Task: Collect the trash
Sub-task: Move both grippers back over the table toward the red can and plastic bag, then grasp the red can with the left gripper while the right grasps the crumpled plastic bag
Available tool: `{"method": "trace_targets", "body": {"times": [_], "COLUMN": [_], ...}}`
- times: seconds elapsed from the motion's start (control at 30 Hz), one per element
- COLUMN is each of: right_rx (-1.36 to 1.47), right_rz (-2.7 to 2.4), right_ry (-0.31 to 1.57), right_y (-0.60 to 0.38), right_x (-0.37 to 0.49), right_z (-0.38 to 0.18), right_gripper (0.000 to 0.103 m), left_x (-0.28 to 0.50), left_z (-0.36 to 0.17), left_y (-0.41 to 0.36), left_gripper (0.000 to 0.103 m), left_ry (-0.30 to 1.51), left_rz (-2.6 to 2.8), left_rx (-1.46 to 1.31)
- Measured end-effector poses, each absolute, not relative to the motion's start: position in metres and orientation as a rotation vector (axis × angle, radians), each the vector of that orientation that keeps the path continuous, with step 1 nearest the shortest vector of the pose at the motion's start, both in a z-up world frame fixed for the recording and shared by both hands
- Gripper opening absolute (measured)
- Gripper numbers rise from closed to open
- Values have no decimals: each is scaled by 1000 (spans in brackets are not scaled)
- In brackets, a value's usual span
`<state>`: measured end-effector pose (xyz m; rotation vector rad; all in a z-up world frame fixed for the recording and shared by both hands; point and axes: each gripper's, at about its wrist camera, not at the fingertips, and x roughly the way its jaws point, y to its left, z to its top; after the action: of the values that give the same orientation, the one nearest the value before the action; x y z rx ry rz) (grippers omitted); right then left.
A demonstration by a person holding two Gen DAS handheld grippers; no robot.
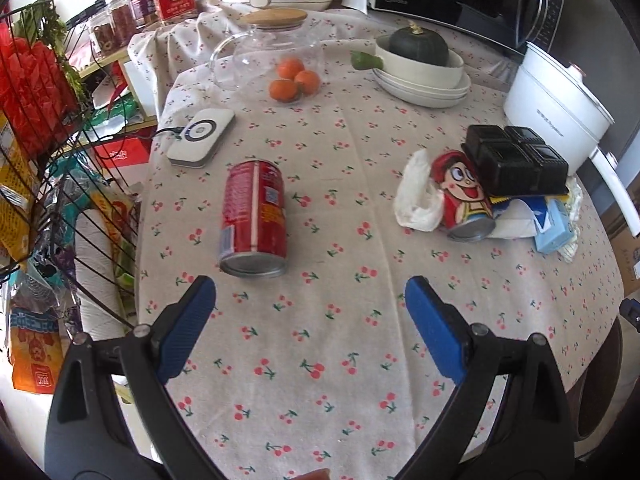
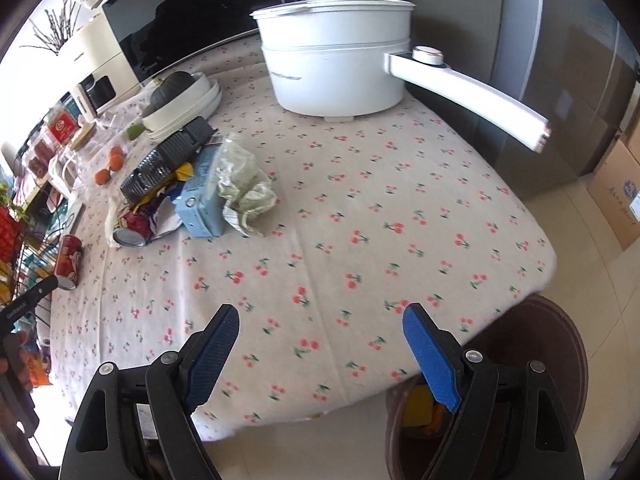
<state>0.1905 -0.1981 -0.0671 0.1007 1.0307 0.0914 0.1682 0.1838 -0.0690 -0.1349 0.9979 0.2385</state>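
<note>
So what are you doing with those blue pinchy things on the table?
A person holds two grippers over the cherry tablecloth, tidying up trash. The left gripper is open and empty, aimed at the red can lying on its side. The right gripper is open and empty too. A pile of trash waits, and a brown bin stands beside the table.

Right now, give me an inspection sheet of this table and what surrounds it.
Surface: cherry-print tablecloth, bare near both grippers.
Job's things: red can lying on its side, alone; cartoon can lying in a trash pile with a crumpled bag and blue carton.
Clutter: oranges, white pot, squash in bowl.
Grippers: left gripper open, empty; right gripper open, empty.
Cables: black lead at the white charger.
Surroundings: wire rack, bin beside the table.
</note>
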Motion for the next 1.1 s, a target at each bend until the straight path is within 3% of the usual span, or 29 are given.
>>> {"method": "trace_targets", "body": {"times": [0.43,0.7,0.9,1.0,1.1], "right_rx": [131,151,198,193,192], "right_rz": [152,59,103,110,121], "right_ry": [985,994,1012,1016,1020], "right_y": [-132,-158,-155,-150,-146], "right_x": [260,281,289,292,294], "right_z": [-84,-101,-115,-120,-124], "right_gripper": [83,65,63,63,63], "left_x": [187,199,205,206,206], "left_z": [-83,-97,-113,-121,-124], "left_y": [233,242,247,248,246], "left_gripper": [94,86,72,57,56], "left_ry": [989,1033,1092,1120,1129], "left_rz": [292,309,335,310,313], "left_rx": [-256,-317,-364,-407,-405]}}
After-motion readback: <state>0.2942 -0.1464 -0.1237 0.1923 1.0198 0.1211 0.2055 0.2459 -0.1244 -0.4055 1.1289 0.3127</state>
